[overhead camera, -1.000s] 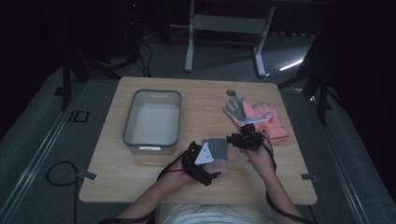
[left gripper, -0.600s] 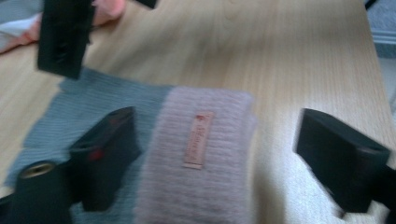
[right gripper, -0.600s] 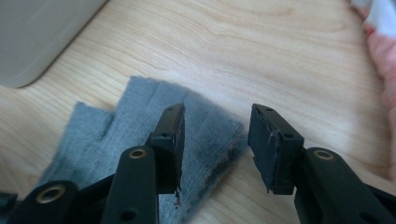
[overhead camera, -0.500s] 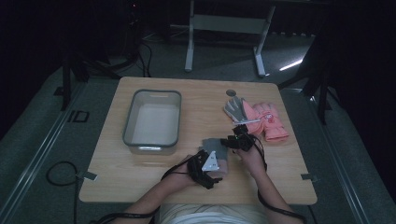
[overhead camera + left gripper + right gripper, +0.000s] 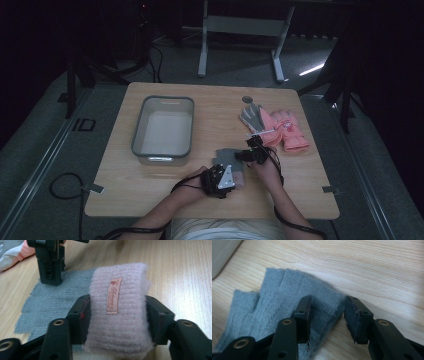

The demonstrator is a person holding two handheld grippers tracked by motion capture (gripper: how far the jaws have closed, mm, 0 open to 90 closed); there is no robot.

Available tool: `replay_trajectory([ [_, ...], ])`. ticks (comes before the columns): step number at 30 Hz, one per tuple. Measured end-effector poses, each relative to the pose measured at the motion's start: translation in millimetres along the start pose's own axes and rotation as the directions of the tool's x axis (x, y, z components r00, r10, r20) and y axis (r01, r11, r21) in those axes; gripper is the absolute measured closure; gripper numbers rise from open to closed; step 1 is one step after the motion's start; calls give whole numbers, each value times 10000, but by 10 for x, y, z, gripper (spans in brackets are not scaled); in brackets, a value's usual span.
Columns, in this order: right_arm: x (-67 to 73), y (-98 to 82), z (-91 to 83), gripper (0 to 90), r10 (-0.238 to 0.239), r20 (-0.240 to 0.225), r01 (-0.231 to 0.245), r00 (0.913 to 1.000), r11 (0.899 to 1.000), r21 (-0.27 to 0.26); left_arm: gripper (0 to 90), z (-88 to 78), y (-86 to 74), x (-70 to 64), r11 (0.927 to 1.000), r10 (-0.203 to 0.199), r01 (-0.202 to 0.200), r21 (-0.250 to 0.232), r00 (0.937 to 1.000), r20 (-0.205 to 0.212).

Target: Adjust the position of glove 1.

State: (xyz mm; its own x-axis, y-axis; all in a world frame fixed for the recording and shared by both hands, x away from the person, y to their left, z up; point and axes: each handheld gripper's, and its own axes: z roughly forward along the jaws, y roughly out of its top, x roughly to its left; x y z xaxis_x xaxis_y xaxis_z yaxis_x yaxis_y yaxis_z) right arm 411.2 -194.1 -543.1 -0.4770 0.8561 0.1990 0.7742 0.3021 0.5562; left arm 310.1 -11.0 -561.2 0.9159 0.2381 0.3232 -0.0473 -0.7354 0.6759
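– what sort of place is this?
– a dim lab or studio: one wooden table (image 5: 150,190) on grey carpet (image 5: 45,165), a metal stand (image 5: 240,30) behind, cables (image 5: 62,182) across the floor.

The high view looks forward and down on the whole bench (image 5: 150,195) from afar, while both gripper views sit close over the grey knitted glove (image 5: 277,300), their shared ground.

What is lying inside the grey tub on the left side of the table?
Nothing can be seen in the grey tub: its pale floor looks bare in the high view. The strip just behind the near wall is hidden by the rim, so something small and flat there cannot be ruled out.
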Motion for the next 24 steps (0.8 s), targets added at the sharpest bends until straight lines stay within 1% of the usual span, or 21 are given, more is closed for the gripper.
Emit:
replay_trajectory([
  [1, 0, 1, 4, 594, 65, -94, -66, 9999, 10000, -18, 484, -6, -7, 17, 9999, -98, 98, -45, 9999, 90],
  [3, 7, 3, 12, 607, 86, -225, -87, 9997, 10000, -27, 542, -24, -23, 66, 9991, -385, 392, -181, 9987, 347],
  [5, 20, 6, 22, 628, 159, -507, -161, 9986, 9999, -48, 589, -36, -38, 106, 9977, -613, 628, -249, 9965, 574],
  [7, 34, 12, 36, 633, 222, -708, -223, 9972, 9998, -11, 618, -43, -49, 127, 9960, -817, 841, -308, 9940, 721],
  [10, 38, 30, 78, 650, 440, -1183, -440, 9920, 9990, 29, 645, -52, -64, 157, 9929, -1091, 1129, -365, 9897, 927],
  [12, 63, 54, 104, 664, 462, -1349, -452, 9898, 9989, 99, 654, -53, -72, 179, 9911, -1231, 1278, -383, 9867, 1060],
  [14, 115, 78, 128, 721, 235, -1330, -212, 9908, 9996, 192, 661, -59, -84, 204, 9861, -1539, 1603, -437, 9805, 1223],
  [16, 155, 97, 120, 751, -4, -1248, 30, 9922, 9998, 211, 673, -74, -102, 237, 9803, -1835, 1918, -473, 9729, 1405],
  [17, 164, 105, 109, 758, -68, -1235, 88, 9923, 9998, 162, 678, -84, -100, 247, 9790, -1899, 1984, -458, 9709, 1462],
  [18, 168, 112, 93, 762, -49, -1284, 62, 9917, 9999, 102, 684, -100, -91, 260, 9797, -1896, 1971, -377, 9706, 1485],
  [19, 169, 118, 74, 764, -97, -1335, 97, 9910, 10000, -6, 691, -116, -82, 275, 9790, -1940, 2013, -320, 9684, 1570],
  [20, 170, 128, 51, 766, -152, -1393, 145, 9901, 9999, -65, 696, -132, -69, 289, 9815, -1848, 1903, -207, 9701, 1574],
  [21, 170, 140, 22, 767, -185, -1450, 167, 9893, 9998, -130, 698, -151, -55, 299, 9841, -1730, 1771, -133, 9731, 1520],
  [23, 176, 167, -39, 769, -249, -1507, 213, 9883, 9995, -253, 702, -207, -23, 335, 9836, -1727, 1785, -238, 9723, 1575],
  [24, 183, 180, -71, 769, -324, -1505, 277, 9881, 9991, -332, 703, -240, 0, 356, 9847, -1667, 1726, -255, 9738, 1545],
])
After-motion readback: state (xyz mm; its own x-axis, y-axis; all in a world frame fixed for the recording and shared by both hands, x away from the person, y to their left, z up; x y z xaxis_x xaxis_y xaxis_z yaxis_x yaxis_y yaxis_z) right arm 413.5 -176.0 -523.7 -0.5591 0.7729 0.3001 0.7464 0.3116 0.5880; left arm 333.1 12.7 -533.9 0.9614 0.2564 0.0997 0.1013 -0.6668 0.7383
